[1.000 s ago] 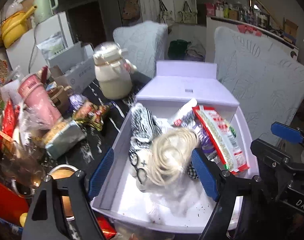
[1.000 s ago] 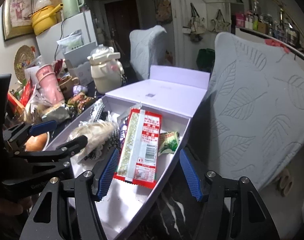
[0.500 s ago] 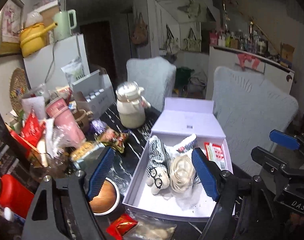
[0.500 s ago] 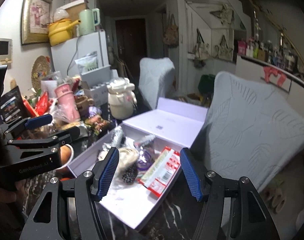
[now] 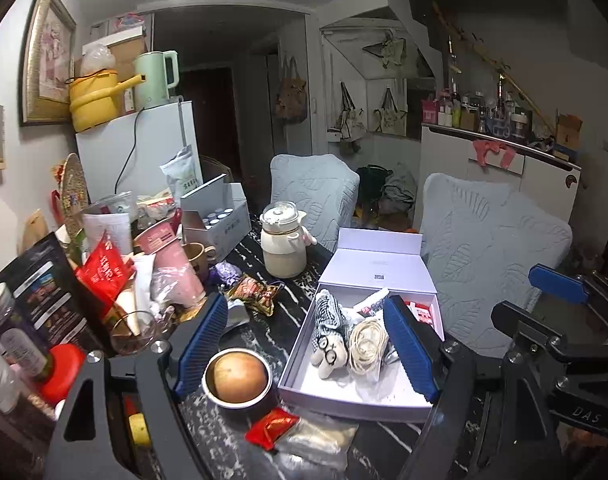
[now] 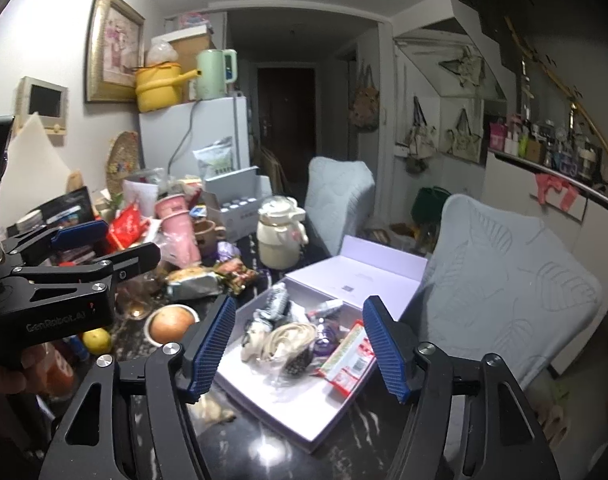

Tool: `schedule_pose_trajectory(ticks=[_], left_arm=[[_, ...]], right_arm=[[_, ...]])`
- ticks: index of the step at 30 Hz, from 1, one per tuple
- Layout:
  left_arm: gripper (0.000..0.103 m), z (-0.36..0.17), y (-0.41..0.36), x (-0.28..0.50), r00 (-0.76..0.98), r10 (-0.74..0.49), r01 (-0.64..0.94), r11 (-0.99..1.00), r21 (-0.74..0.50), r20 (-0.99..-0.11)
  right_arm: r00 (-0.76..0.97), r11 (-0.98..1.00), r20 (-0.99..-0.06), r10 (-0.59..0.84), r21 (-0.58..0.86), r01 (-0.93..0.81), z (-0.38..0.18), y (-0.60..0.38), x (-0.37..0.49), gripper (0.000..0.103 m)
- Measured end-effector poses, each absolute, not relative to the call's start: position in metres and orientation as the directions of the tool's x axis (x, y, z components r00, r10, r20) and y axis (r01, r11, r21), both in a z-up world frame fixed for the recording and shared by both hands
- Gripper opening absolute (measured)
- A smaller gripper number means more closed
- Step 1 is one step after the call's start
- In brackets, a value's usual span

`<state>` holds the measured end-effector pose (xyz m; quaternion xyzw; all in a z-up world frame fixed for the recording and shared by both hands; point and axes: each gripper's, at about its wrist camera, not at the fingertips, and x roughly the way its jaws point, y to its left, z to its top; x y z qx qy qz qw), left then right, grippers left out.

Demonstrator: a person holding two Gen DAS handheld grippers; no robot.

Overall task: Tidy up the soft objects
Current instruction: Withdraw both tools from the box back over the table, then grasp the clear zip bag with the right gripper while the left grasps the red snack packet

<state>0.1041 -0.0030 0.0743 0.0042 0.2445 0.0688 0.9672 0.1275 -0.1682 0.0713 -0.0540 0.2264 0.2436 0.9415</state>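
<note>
- The left gripper and the right gripper both stand spread and hold nothing; the right jaws have just been opening a little.
- The soft toy lies inside the open white box, beside a cord coil and a red packet.
- A metal bowl, wrappers and cups crowd the table just beside the box.

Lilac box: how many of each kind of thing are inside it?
In the lilac box, as far as the views show:
Soft doll: 1
Cream cord coil: 1
Red and white packet: 1
Small white packet: 1
Purple thing: 1
Total: 5; anything else is too jumbled to tell.
</note>
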Motion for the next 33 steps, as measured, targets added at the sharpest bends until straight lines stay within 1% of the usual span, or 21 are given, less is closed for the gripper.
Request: schedule_pose_trajectory(ticks=[7,11,15,17,21,29,33], left_arm=[[0.08,0.075,0.001,0.065,0.869,0.153,-0.147,0.988,0.05,-0.471],[0.08,0.07,0.004,0.047,0.863,0.19,-0.174,0.982,0.078,-0.469],[0.08,0.062,0.006,0.029,0.859,0.169,-0.162,0.985,0.057,-0.484],[0.08,0.057,0.007,0.022,0.857,0.162,-0.161,0.986,0.046,-0.49],[0.08,0.038,0.008,0.012,0.833,0.157,-0.158,0.986,0.044,-0.531],[0.08,0.005,0.017,0.001,0.789,0.147,-0.155,0.987,0.038,-0.596],[0.08,-0.013,0.025,0.001,0.767,0.129,-0.157,0.988,0.011,-0.628]], right_arm=[[0.77,0.851,-0.429,0.472,-0.007,-0.526,0.077,-0.161,0.09,0.067],[0.761,0.837,-0.427,0.489,-0.015,-0.547,0.076,-0.159,0.069,0.069],[0.748,0.827,-0.438,0.498,-0.02,-0.562,0.071,-0.153,0.053,0.069],[0.736,0.82,-0.45,0.505,-0.016,-0.572,0.066,-0.149,0.046,0.069],[0.715,0.809,-0.473,0.515,-0.009,-0.588,0.053,-0.143,0.034,0.069],[0.65,0.793,-0.54,0.535,0.056,-0.607,0.017,-0.134,0.022,0.069],[0.624,0.795,-0.574,0.53,0.082,-0.601,-0.004,-0.132,0.022,0.069]])
